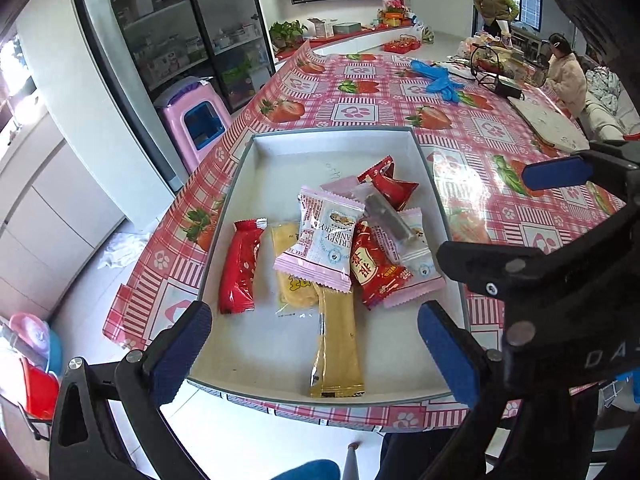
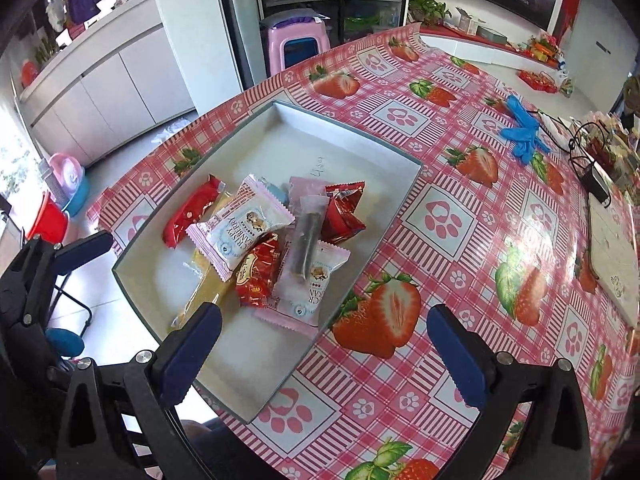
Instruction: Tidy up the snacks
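Both claws are hanging wide open over the counter (image 2: 460, 216), nothing between the jaws. The left claw (image 1: 316, 348) is sitting above the near end of the white tray (image 1: 280, 152), its blue pads either side of the long gold packet (image 1: 338, 344). The right claw (image 2: 324, 348) is hovering over the tray's near corner (image 2: 256, 412) and the strawberry cloth beside it.

All the snacks are lying in the tray, piled loosely in its middle and near half: a red packet (image 1: 238, 266) lying apart on the left, a yellow wafer packet (image 1: 288, 264) next to it, a pink-edged cranberry crisp packet (image 1: 326, 236) lying on top of the pile, a red packet with gold print (image 1: 374, 270), a second pink-edged packet (image 1: 408, 264) with a dark stick in clear wrap (image 1: 386, 214) lying across it, and a red triangular packet (image 1: 390, 184) further back. The far end of the tray is lying bare.

Blue gloves (image 2: 520, 132) are lying well apart on the far side of the counter.
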